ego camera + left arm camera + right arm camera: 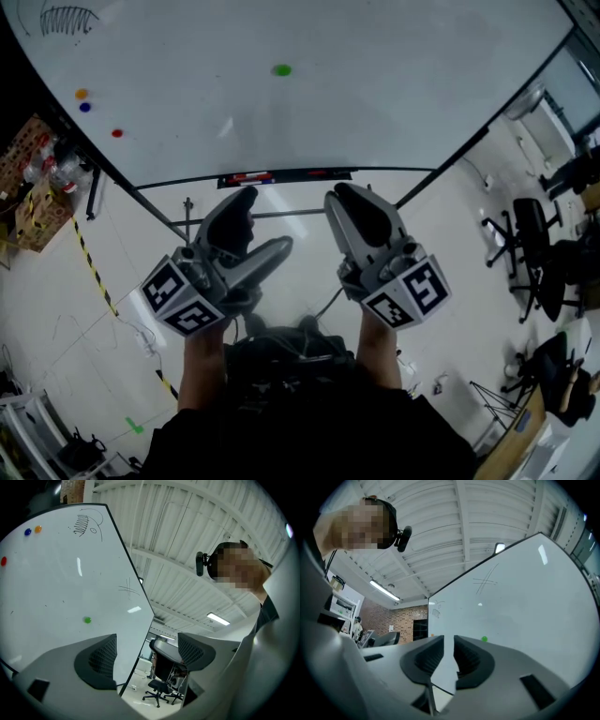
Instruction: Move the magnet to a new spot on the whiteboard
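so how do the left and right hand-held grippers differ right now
On the left hand-held gripper the jaws stand wide apart; on the right hand-held gripper they leave only a narrow slit. The green magnet shows above the left one's left jaw, above the right one's right jaw. Both are empty and face the whiteboard.

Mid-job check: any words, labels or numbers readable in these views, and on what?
No text is readable.
whiteboard: pen scribbles only, no letters.
marker cubes: square patterns, no words.
cardboard boxes: print too blurred.
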Demonstrator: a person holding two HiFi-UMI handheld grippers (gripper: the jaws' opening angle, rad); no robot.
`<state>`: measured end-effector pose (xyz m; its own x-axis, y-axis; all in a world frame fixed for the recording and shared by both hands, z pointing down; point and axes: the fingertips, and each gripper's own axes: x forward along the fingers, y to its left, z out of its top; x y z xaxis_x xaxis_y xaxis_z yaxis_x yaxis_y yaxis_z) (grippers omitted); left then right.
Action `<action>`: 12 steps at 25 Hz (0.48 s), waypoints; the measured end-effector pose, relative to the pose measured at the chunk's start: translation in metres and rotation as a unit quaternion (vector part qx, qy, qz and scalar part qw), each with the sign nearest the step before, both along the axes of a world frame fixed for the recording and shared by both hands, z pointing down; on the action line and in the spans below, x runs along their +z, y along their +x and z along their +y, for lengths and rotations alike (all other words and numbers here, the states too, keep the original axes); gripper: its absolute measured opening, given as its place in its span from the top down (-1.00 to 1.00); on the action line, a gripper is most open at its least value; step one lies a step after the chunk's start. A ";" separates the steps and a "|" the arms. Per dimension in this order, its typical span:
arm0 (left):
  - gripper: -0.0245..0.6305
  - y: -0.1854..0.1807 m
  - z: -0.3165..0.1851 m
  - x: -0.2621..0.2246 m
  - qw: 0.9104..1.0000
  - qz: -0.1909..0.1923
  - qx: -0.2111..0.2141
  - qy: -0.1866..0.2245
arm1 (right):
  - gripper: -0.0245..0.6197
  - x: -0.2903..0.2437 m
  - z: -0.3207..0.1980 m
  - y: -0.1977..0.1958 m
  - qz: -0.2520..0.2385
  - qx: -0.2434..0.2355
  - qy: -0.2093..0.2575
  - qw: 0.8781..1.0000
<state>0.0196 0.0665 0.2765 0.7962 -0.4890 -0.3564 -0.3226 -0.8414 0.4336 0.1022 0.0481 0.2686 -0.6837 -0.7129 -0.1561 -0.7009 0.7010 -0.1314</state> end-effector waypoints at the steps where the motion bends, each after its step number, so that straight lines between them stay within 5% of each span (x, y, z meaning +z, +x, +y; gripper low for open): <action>1: -0.30 0.005 0.000 -0.001 1.000 -0.002 -0.002 -0.001 | 0.65 -0.001 0.001 0.004 -0.003 -0.004 0.001 1.000; 12: -0.30 0.041 0.005 0.003 0.999 -0.029 -0.012 -0.015 | 0.78 0.003 0.011 0.031 -0.029 -0.041 0.002 0.999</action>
<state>0.0604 0.0717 0.2794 0.8034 -0.5171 -0.2954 -0.3671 -0.8206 0.4381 0.1333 0.0586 0.2712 -0.7290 -0.6546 -0.2001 -0.6330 0.7560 -0.1667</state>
